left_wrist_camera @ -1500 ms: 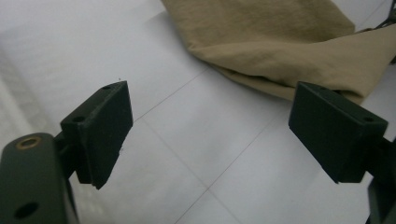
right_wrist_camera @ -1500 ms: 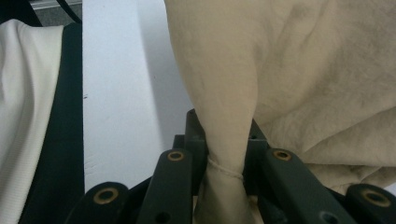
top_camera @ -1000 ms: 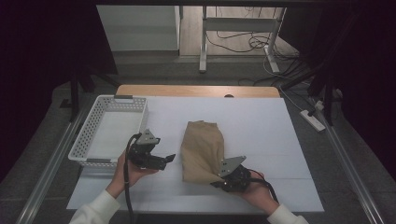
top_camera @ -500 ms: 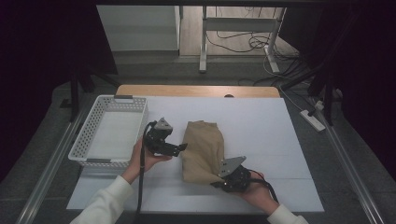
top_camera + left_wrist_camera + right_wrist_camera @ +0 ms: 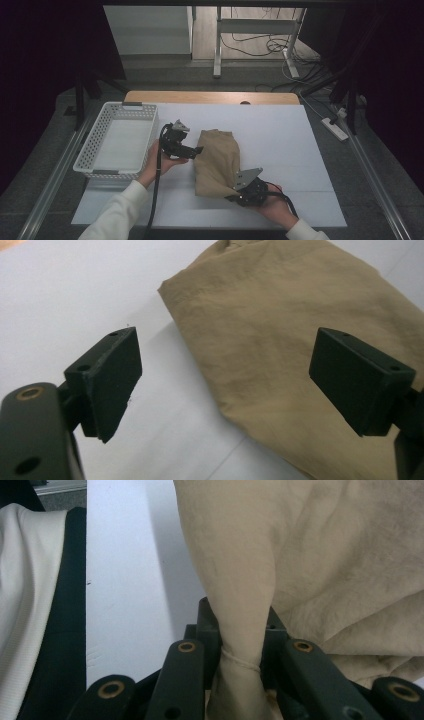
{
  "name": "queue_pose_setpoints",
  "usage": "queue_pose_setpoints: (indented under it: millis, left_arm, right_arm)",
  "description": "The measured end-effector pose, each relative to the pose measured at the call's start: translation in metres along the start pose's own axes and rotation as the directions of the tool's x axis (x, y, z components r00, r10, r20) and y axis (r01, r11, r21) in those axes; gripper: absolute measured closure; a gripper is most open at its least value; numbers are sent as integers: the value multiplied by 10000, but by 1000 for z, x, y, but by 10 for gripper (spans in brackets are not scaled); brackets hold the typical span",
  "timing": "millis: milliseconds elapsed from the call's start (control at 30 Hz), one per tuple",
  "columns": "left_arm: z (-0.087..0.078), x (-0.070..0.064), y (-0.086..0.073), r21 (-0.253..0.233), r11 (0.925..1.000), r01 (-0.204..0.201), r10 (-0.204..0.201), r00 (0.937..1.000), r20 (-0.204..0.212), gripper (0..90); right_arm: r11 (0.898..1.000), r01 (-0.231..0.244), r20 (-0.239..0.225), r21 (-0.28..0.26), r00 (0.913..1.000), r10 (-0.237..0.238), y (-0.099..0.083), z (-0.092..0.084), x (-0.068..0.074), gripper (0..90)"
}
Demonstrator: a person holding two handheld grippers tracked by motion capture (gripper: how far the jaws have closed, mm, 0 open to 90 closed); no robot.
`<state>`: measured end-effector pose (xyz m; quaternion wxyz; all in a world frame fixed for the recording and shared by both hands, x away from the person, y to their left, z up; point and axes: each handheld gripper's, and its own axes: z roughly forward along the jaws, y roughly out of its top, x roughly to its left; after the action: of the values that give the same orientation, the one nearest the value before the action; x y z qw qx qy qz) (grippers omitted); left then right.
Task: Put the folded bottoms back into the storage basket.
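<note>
Centrally on the white worktop (image 5: 300, 140) lies the tan cloth (image 5: 217, 160). Right tongs (image 5: 240, 192) are clamped on its near corner, apparently anchoring it; left tongs (image 5: 197, 149), spread apart, hover at its left edge, likely to grasp there.

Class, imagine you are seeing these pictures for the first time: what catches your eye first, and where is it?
A tan cloth lies crumpled mid-table, its near corner pinched in the shut right claw. The left claw hangs open at the cloth's left edge, not touching it. A white basket sits at the table's left.
</note>
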<state>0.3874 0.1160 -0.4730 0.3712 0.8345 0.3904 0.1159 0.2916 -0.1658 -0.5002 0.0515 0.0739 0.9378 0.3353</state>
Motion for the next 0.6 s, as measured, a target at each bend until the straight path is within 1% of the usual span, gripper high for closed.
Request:
queue_pose_setpoints:
  millis: [200, 300, 333, 433, 533, 600]
  left_arm:
    - [7, 6, 5, 45, 9999, 160, -160, 9999, -62, 141]
    - [13, 9, 8, 101, 9997, 227, -226, 9997, -28, 141]
    - [17, 12, 11, 99, 9993, 363, -364, 9993, 72, 140]
    - [21, 14, 12, 111, 9988, 472, -473, 9988, 133, 140]
    - [29, 15, 16, 205, 9987, 474, -477, 9988, 147, 140]
    - [31, 15, 16, 253, 9987, 439, -443, 9989, 149, 140]
  right_arm:
    - [10000, 6, -4, -4, 10000, -6, 0, 1, 0, 770]
    - [10000, 21, -1, 17, 10000, -21, 0, 1, 0, 770]
    - [10000, 28, -18, 27, 10000, -28, 0, 1, 0, 770]
    - [10000, 20, -19, 32, 10000, -20, 0, 1, 0, 770]
    - [10000, 13, -9, 27, 10000, -13, -1, 1, 0, 770]
    - [10000, 7, 8, 28, 10000, -7, -1, 1, 0, 769]
